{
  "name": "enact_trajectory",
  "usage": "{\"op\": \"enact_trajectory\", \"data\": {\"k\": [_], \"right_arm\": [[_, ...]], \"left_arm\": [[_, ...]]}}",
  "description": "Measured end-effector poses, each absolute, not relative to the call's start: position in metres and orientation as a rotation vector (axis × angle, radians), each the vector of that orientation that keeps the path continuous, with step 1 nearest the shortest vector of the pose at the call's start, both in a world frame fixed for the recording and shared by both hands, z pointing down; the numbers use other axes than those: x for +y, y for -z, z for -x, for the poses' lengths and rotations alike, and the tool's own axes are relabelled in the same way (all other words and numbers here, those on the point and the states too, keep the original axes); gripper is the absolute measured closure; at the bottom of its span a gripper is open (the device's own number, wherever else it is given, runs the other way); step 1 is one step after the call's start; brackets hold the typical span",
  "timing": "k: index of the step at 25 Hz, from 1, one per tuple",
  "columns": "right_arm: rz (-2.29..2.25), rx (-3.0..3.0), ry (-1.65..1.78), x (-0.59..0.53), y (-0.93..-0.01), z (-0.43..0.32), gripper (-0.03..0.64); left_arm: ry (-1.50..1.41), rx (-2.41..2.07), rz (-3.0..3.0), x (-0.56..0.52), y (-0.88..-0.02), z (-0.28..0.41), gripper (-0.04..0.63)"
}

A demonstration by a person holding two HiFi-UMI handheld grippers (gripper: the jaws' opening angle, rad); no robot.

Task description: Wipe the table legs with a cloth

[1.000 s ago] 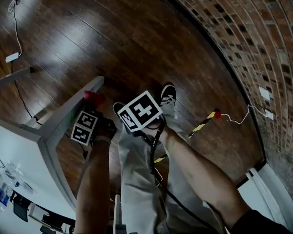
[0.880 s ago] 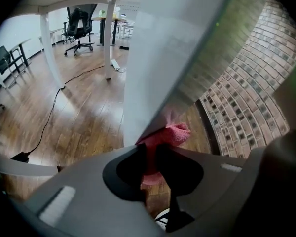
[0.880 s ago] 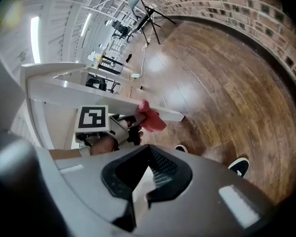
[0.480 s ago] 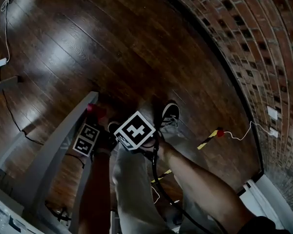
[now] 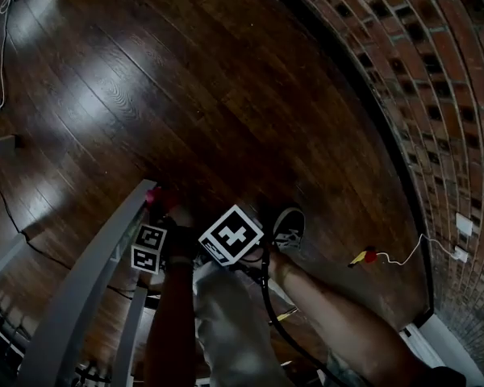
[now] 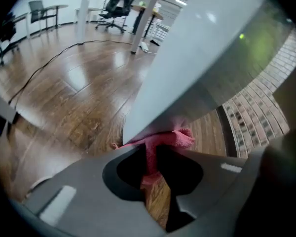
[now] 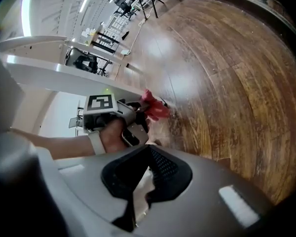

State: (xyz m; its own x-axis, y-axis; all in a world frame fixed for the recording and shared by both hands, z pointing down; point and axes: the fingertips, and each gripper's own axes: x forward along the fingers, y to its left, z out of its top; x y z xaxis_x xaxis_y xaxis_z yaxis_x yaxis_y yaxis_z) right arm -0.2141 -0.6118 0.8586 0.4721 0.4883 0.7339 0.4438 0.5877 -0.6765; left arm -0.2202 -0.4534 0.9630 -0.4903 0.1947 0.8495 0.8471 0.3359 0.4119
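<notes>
two grippers were in view. the right gripper had its jaws together, with nothing between them. the left gripper was clamped on one pink cloth, and this cloth was pressed against one grey table leg at its lower end. one shoe stood just to the right. farther away lay the wooden floor and one brick wall.

cloth: between left gripper jaws | table leg: just ahead of those jaws, apparently touching cloth | right gripper jaws: left gripper ahead
</notes>
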Motion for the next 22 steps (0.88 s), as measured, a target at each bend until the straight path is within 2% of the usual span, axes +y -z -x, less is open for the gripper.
{"op": "enact_trajectory", "data": {"k": [6,10,13,22], "right_arm": [[1.05,-1.089,0.074,-0.619,-0.879,0.217,0.623],[1.058,-1.129,0.089,-0.618,-0.884,0.24,0.623],[1.049,-1.148,0.08,-0.621,-0.878,0.249,0.623],[0.986,-1.137,0.019,-0.649,-0.795,0.242,0.623]], "left_arm": [[1.612,-1.804,1.088,-0.466,-0.996,0.246,0.529],[1.79,-1.849,1.22,-0.454,-0.987,0.27,0.529],[1.915,-1.842,1.369,-0.448,-0.97,0.262,0.531],[1.985,-1.877,1.373,-0.443,-0.86,0.263,0.531]]}}
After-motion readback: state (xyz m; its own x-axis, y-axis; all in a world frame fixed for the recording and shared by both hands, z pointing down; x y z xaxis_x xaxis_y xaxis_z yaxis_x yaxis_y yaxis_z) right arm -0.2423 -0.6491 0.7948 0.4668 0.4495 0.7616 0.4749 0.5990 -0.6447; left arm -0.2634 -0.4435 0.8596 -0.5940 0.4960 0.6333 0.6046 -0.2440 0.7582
